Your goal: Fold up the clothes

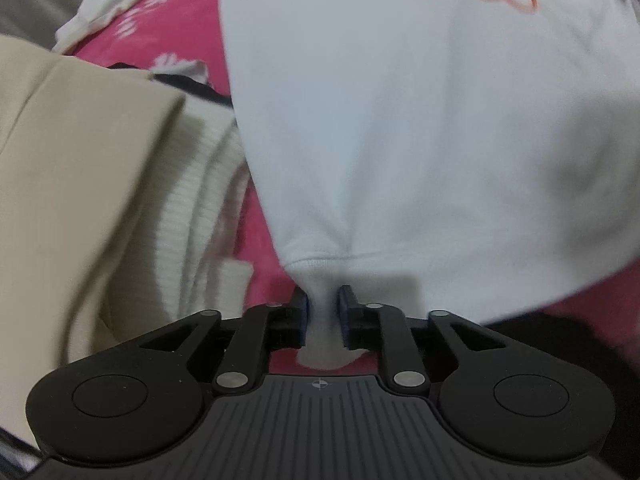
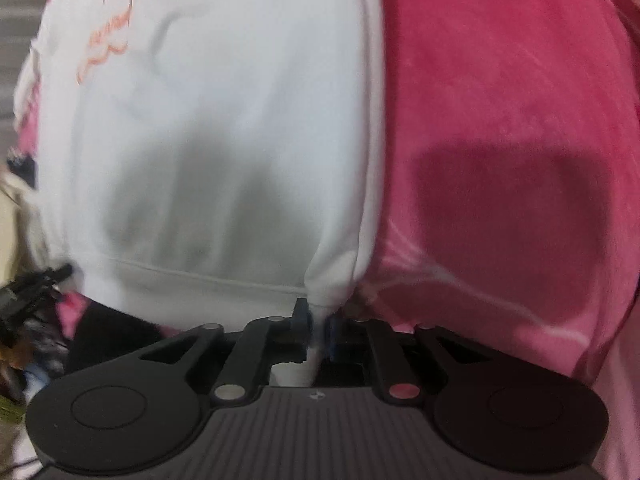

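Left gripper (image 1: 323, 306) and right gripper (image 2: 319, 318) each clamp the white sweatshirt (image 1: 420, 120) hem, pointing forward.

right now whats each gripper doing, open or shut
Left gripper: shut on the hem of the white shirt.
Right gripper: shut on the hem of the same shirt, at its corner.
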Tool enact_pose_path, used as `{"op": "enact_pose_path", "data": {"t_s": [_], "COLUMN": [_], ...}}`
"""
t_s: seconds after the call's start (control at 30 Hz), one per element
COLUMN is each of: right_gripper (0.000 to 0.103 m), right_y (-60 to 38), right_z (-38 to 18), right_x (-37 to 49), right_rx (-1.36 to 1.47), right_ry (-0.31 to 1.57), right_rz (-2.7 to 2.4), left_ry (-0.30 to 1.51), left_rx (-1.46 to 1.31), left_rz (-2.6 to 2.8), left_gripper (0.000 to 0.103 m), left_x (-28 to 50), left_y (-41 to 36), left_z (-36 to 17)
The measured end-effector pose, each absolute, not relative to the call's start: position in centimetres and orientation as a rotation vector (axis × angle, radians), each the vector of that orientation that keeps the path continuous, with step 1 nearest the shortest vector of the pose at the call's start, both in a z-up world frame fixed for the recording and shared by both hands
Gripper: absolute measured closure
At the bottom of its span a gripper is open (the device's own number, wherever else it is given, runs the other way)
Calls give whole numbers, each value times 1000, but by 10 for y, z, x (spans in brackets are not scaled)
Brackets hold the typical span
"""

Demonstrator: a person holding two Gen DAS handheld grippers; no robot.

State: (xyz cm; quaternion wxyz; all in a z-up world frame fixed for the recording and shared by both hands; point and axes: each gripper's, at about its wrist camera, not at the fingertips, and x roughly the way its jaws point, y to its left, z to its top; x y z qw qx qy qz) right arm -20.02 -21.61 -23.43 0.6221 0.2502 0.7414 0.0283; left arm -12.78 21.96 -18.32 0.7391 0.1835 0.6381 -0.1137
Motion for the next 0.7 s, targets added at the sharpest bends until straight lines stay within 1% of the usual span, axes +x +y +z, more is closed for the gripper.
{"op": "enact_pose_path", "data": {"t_s": [0.07,0.1,0.13,0.17,0.27,0.33,0.4,0.47,0.5,0.57,0.63,0.7], "right_gripper": [67,63,60,56,57,57,64,66,69,72,72,72], "right_y": [-213,-212,-212,-213,-213,-206,-199,-192,-188,-181,-174,-174], "right_z": [-229,-226,-221,-212,-184,-179,-175,-170,-168,-164,-159,-171], "right_x": [-201,-202,-204,-206,-209,-206,-203,-200,-199,-196,-193,-189], "right_rx": [511,491,487,467,391,383,375,368,364,356,348,365], "right_ry": [1705,1703,1699,1684,1614,1556,1498,1439,1410,1352,1293,1300], "right_rz": [51,46,17,-4,-20,0,20,39,49,68,86,82], "left_ry": [1412,1417,1422,1433,1445,1391,1300,1227,1201,1166,1151,1170], "left_rx": [445,456,467,476,471,442,421,383,365,358,367,378], "left_rz": [-248,-245,-242,-228,-192,-184,-201,-229,-243,-258,-248,-228], "left_gripper": [79,77,75,75,77,77,76,76,75,75,74,74], "left_x": [-134,-137,-141,-144,-153,-159,-165,-163,-161,-153,-142,-132], "left_y": [225,230,234,240,254,254,245,231,224,211,204,202], "left_z": [-189,-190,-190,-190,-184,-168,-149,-137,-134,-138,-152,-176]}}
